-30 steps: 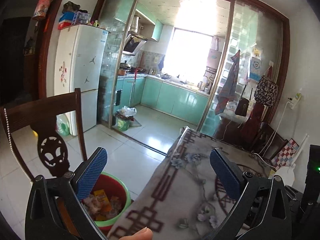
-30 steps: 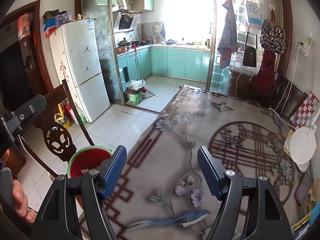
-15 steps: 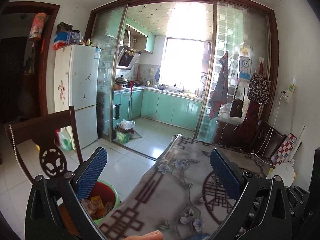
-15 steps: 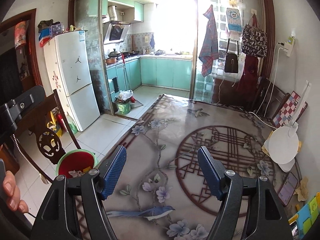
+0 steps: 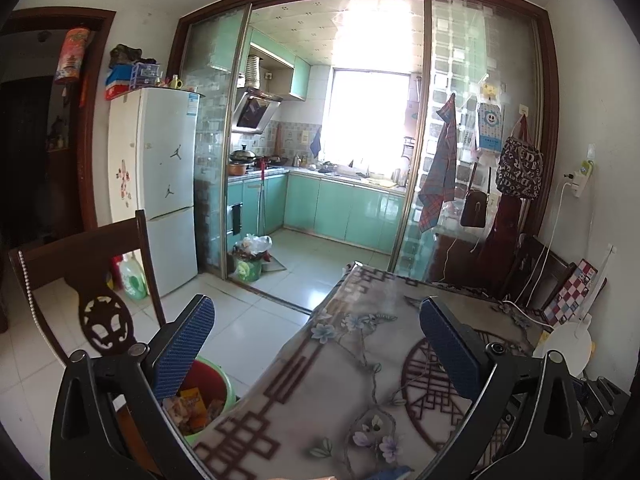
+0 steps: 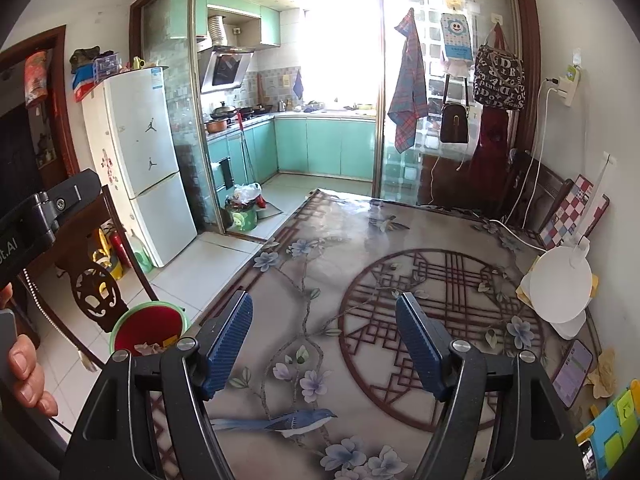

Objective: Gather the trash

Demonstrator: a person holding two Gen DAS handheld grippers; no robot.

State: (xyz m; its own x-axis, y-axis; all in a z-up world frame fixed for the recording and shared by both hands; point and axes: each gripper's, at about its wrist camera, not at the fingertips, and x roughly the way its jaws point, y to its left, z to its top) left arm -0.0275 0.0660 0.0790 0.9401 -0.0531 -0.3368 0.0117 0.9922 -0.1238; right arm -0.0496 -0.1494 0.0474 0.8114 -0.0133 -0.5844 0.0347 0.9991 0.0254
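A red bucket with a green rim [image 5: 212, 390] stands on the floor at the table's left side, with wrappers inside; the right wrist view shows this bucket [image 6: 148, 322] too. My left gripper [image 5: 316, 308] hovers open and empty over the table's left edge, its left finger in front of the bucket. Above the flowered tablecloth [image 6: 360, 240], my right gripper [image 6: 323, 298] is also open, with nothing between its blue pads. A crumpled yellowish scrap [image 6: 604, 372] lies at the table's right edge.
A carved wooden chair [image 5: 100, 280] stands beside the bucket. A phone [image 6: 572, 372], a white round lamp [image 6: 560, 284] and coloured notes [image 6: 616, 420] sit along the table's right side. A fridge [image 5: 168, 184] and a small bagged bin [image 5: 250, 264] are further back.
Both grippers have drawn back from the table and risen a little, so more of the tablecloth and room shows. The bucket looks smaller. Jaws unchanged.
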